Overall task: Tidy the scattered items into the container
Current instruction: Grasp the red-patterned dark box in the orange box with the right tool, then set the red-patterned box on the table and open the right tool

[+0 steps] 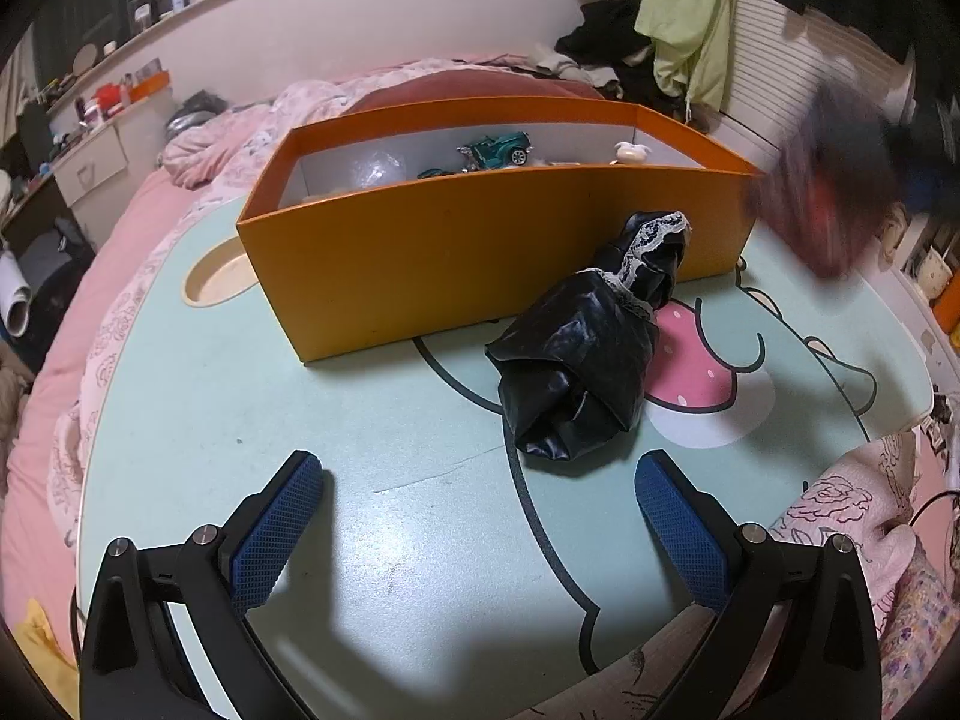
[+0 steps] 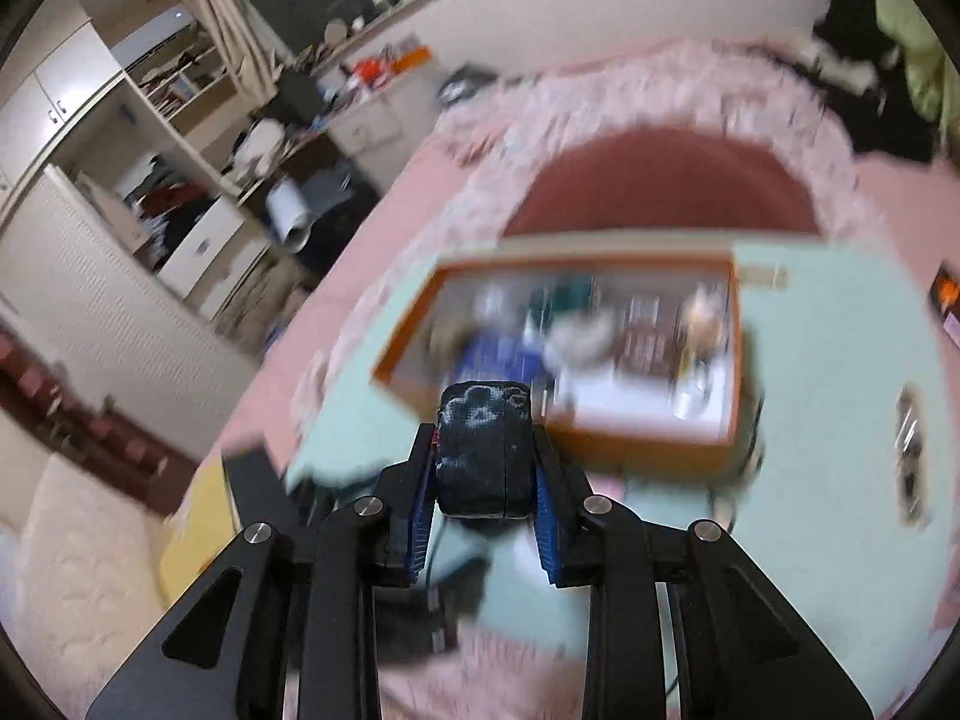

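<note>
An orange box [image 1: 480,252] stands on the mint-green table [image 1: 372,420], holding a teal toy car [image 1: 498,150] and other small items. A crumpled black bag with lace trim [image 1: 588,354] lies on the table against the box's front wall. My left gripper [image 1: 480,516] hovers open over the table, short of the bag, with nothing between its blue pads. My right gripper [image 2: 485,456] is shut on a dark, scuffed block-shaped object [image 2: 483,450], held in the air before the orange box [image 2: 636,432], whose inside is blurred. That gripper shows as a dark blur [image 1: 840,180] at the upper right of the left wrist view.
The table sits on a pink bed with a floral quilt [image 1: 252,138]. A round cup hole [image 1: 216,279] is in the table left of the box. Clothes hang at the back right [image 1: 690,12]. Shelves and cupboards [image 2: 150,180] line the room's left side.
</note>
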The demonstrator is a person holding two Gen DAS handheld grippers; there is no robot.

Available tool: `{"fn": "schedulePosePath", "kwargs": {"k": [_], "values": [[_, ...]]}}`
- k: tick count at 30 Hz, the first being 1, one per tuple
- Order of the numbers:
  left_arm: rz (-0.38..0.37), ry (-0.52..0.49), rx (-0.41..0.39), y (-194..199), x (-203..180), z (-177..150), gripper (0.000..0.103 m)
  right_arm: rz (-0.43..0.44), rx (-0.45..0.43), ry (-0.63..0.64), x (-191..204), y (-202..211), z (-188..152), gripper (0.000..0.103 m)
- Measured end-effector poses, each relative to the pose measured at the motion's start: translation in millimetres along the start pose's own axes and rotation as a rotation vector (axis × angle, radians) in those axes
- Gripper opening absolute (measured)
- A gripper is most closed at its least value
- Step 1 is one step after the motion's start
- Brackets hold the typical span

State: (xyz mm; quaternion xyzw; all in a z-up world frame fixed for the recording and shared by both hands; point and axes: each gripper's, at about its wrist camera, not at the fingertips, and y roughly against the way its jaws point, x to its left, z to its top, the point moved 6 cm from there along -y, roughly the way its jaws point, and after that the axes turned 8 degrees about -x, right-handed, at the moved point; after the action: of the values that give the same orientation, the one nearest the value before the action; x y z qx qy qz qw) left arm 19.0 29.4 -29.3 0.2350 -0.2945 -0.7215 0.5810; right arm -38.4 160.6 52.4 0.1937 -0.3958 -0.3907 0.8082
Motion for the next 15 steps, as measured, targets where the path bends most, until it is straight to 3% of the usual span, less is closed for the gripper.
{"fn": "schedulePosePath", "kwargs": {"k": [3, 10, 15], "values": [[0.000, 0.000, 0.000, 0, 0, 1, 0.103, 0.011, 0.071, 0.021, -14, -20, -23, 0.029], [0.000, 0.000, -0.001, 0, 0, 1, 0.103, 0.071, 0.093, -0.089, -44, -55, -37, 0.032], [0.000, 0.000, -0.001, 0, 1, 0, 0.103, -0.097, 0.001, -0.050, -56, -38, -34, 0.051]]}}
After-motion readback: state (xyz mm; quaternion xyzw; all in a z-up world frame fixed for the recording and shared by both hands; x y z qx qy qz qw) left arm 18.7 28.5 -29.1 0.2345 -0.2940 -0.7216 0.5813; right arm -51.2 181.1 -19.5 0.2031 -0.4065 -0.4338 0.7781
